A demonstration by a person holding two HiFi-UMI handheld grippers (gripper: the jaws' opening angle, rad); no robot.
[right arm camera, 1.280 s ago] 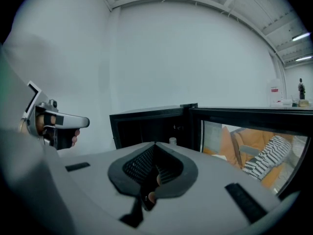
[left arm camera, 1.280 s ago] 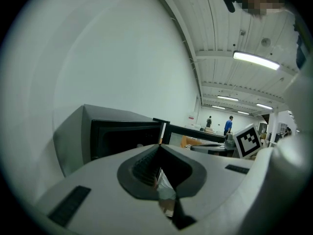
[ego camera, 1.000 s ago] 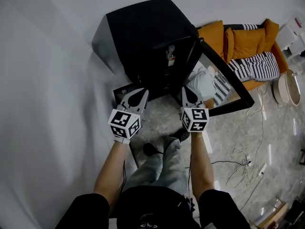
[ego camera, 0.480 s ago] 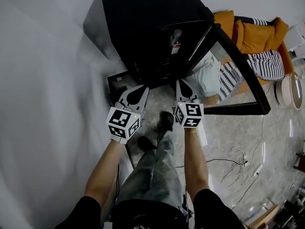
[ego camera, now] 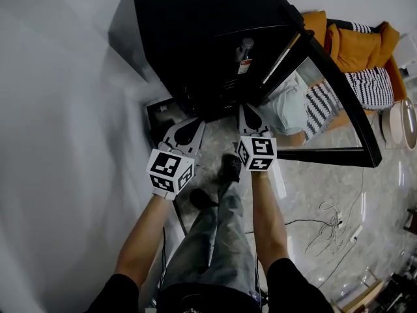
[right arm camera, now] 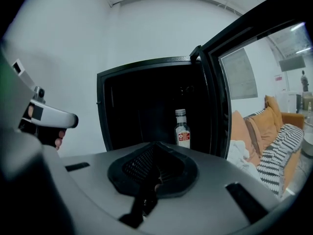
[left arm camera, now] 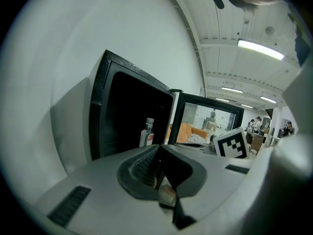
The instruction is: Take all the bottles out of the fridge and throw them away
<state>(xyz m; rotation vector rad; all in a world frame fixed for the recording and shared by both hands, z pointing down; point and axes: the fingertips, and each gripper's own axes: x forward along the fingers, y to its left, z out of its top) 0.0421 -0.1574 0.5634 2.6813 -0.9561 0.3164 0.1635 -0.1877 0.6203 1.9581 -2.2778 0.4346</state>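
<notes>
Approach step, nothing picked yet. Left gripper [ego camera: 190, 126] and right gripper [ego camera: 248, 115] are both fully closed and empty, facing the open black box fridge [ego camera: 195, 31]. Clear bottle with silver cap and red label [ego camera: 244, 56] stands upright at the fridge's right edge, hinge side. Next: spread right jaws, reach in, straddle the bottle.

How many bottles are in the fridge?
1. The clear bottle stands upright inside the open black fridge, near the door side. More may hide in the dark.
</notes>
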